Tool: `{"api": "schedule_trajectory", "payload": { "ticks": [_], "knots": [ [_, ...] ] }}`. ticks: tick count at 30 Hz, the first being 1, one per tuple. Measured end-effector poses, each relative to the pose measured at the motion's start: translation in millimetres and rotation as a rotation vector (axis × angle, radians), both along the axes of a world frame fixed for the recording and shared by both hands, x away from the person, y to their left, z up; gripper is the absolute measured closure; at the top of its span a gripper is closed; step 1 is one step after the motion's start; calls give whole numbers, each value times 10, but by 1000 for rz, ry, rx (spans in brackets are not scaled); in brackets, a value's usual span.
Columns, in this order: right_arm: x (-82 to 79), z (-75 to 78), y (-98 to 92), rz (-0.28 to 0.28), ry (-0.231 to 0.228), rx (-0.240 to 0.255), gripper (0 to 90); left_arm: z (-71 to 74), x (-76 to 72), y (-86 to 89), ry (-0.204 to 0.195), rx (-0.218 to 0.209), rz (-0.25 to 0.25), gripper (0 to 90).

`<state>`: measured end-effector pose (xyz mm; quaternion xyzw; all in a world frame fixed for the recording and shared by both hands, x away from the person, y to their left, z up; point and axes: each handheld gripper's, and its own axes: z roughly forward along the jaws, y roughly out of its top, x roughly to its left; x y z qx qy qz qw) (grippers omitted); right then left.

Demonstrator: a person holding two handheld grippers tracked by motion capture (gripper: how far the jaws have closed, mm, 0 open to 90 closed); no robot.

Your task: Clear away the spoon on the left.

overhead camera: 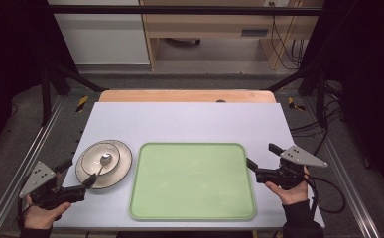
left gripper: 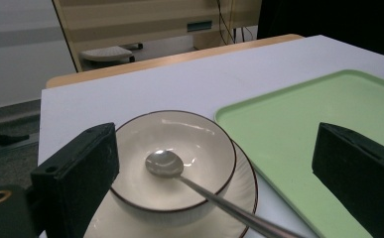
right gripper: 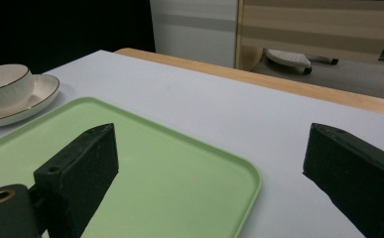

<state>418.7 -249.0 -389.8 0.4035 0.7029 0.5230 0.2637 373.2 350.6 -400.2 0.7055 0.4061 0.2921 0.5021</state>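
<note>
A cream bowl with a dark rim stands on a matching plate at the table's left. In the bowl lies a metal spoon, its handle pointing toward my left gripper. That gripper is open just short of the plate, jaws on either side of the bowl. A light green tray lies empty in the middle. My right gripper is open at the tray's right edge.
The white table top has bare room behind the tray and plate. A wooden strip runs along its far edge. Metal frame rails flank both sides, and cables trail at the right.
</note>
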Motion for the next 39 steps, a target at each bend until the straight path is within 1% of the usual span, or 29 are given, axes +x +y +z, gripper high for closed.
{"api": "schedule_trajectory", "payload": {
  "ticks": [2,4,7,9,12,15,17,18,20,22,23,24,27,29,31,33,36,37,39],
  "knots": [
    [3,-9,12,1,1,-4,74,-29,-47,45,3,14,-7,35],
    [4,-10,17,0,4,-2,76,-59,-77,50,9,20,-14,35],
    [-1,-9,21,-1,7,-3,76,-92,-114,59,24,58,-26,38],
    [-1,-7,17,-2,5,-2,77,-115,-133,58,24,65,-34,38],
    [-8,-2,13,-3,9,0,79,-160,-151,42,37,95,-50,38],
    [-10,0,10,-5,9,1,81,-193,-144,10,45,137,-69,41],
    [-9,0,9,-5,10,1,81,-214,-129,-25,47,142,-71,67],
    [-9,-1,10,-5,10,1,82,-227,-120,-45,49,156,-73,77],
    [-7,-5,11,-5,11,0,82,-256,-97,-87,60,170,-66,112],
    [-6,-6,11,-6,10,0,82,-273,-85,-105,63,177,-60,172],
    [-3,-10,12,-6,17,1,84,-305,-70,-141,64,204,-57,190],
    [1,-14,8,-6,12,-5,84,-319,-63,-157,66,209,-55,218],
    [5,-18,9,-9,19,-2,84,-356,-45,-203,72,229,-53,317],
    [6,-20,9,-9,21,-1,84,-377,-35,-232,75,245,-40,379],
    [7,-22,6,-9,23,-1,84,-386,-39,-254,70,274,-19,426],
    [7,-23,3,-8,23,2,84,-380,-49,-263,66,270,-19,480],
    [7,-22,-1,-9,23,1,84,-354,-70,-253,52,282,2,540],
    [7,-22,0,-9,24,1,84,-354,-70,-253,52,282,2,564],
    [7,-23,4,-9,24,0,84,-339,-86,-239,42,286,23,596]
  ]
}}
